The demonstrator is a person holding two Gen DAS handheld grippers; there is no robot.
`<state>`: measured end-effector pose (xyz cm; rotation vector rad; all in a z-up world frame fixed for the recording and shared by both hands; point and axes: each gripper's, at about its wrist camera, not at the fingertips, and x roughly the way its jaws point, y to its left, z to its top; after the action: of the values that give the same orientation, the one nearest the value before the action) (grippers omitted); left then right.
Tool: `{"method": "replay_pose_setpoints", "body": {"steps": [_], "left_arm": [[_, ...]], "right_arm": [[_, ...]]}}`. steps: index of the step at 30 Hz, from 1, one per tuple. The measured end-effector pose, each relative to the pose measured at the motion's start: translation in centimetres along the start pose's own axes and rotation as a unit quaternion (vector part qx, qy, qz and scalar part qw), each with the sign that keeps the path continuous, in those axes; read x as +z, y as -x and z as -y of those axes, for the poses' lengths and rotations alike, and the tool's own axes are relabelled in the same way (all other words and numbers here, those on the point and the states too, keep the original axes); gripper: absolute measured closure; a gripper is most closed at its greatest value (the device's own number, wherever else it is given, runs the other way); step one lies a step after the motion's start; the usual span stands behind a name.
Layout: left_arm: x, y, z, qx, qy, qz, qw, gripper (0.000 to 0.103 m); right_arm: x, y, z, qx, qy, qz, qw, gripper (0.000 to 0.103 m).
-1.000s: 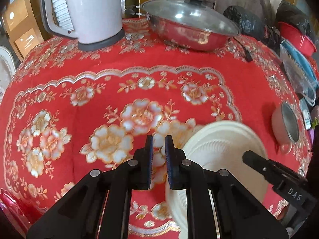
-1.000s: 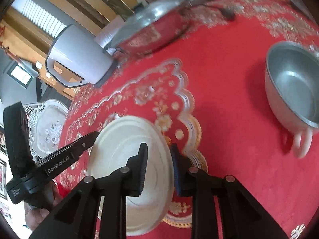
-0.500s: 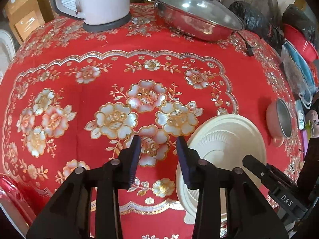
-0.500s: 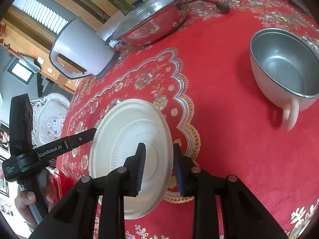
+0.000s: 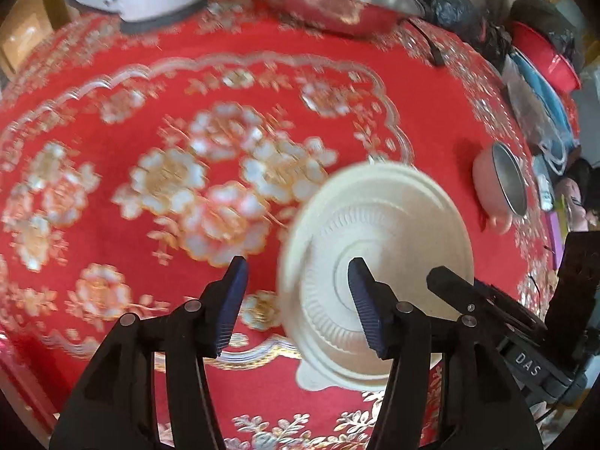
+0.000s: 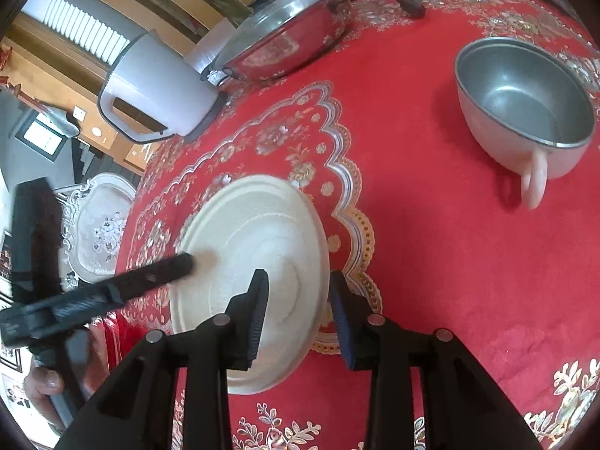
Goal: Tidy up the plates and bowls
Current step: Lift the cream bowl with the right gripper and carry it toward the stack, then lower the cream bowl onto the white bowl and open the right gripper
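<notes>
The cream plate point(image 6: 255, 262) lies flat on the tabletop point(image 6: 431, 262). The right tool point(image 6: 300, 315), jaws just widening, straddles its rim ungripped; the left tool point(image 5: 296, 300) (also just opening, empty) straddles the opposite edge. Closing too high risks skidding the plate toward the metal bowl point(image 6: 525, 105).

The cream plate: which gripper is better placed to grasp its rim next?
Probably the right gripper: its open jaws, just opening, straddle the plate rim. The left gripper, also open and just opening, has its one visible finger over the middle.
</notes>
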<state>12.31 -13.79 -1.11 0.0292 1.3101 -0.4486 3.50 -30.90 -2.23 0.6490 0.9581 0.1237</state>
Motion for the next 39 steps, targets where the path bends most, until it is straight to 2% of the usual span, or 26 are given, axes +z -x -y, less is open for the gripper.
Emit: {"method": "replay_pose_setpoints", "body": {"steps": [1,2,3,4,5,13,19,24,29,34,39], "left_arm": [[-0.2,-0.3,-0.1,0.001,0.002,0.002,1.0,0.062],[-0.4,-0.6,-0.1,0.011,0.003,0.001,0.9999,0.083],[-0.6,-0.8,-0.1,0.027,0.001,0.0,0.9996,0.086],[-0.8,-0.8,-0.1,0.039,-0.004,0.003,0.9992,0.088],[-1.0,-0.7,-0.1,0.043,-0.006,0.006,0.999,0.089],[-2.1,2.8,-1.8,0.048,0.011,0.035,0.9982,0.089],[-4.0,8.2,-4.7,0.066,0.039,0.072,0.9945,0.089],[-6.8,14.6,-8.9,0.102,0.072,0.115,0.9855,0.089],[-10.7,19.4,-13.6,0.136,0.111,0.138,0.9748,0.089],[-14.6,21.8,-18.1,0.166,0.154,0.148,0.9626,0.089],[-17.5,21.9,-21.3,0.178,0.187,0.144,0.9554,0.089]], "right_arm": [[-0.1,0.0,-0.1,-0.005,0.006,0.003,1.0,0.071],[-0.3,0.1,-0.3,-0.008,0.012,0.011,1.0,0.075],[-0.4,0.1,-0.3,-0.012,0.016,0.012,1.0,0.079],[-0.4,0.0,-0.5,-0.017,0.022,0.013,1.0,0.087],[-0.5,-0.1,-0.5,-0.016,0.024,0.013,0.999,0.088],[-0.3,0.5,-3.2,-0.008,0.06,0.013,0.998,0.089],[-0.4,1.2,-8.5,0.011,0.11,0.01,0.994,0.089],[-1.1,1.2,-14.7,0.051,0.162,0.003,0.985,0.088],[-3.4,0.0,-21.8,0.089,0.225,-0.015,0.97,0.088],[-6.3,-2.3,-27.1,0.11,0.272,-0.04,0.955,0.088],[-9.1,-4.7,-30.3,0.107,0.305,-0.066,0.944,0.086]]}}
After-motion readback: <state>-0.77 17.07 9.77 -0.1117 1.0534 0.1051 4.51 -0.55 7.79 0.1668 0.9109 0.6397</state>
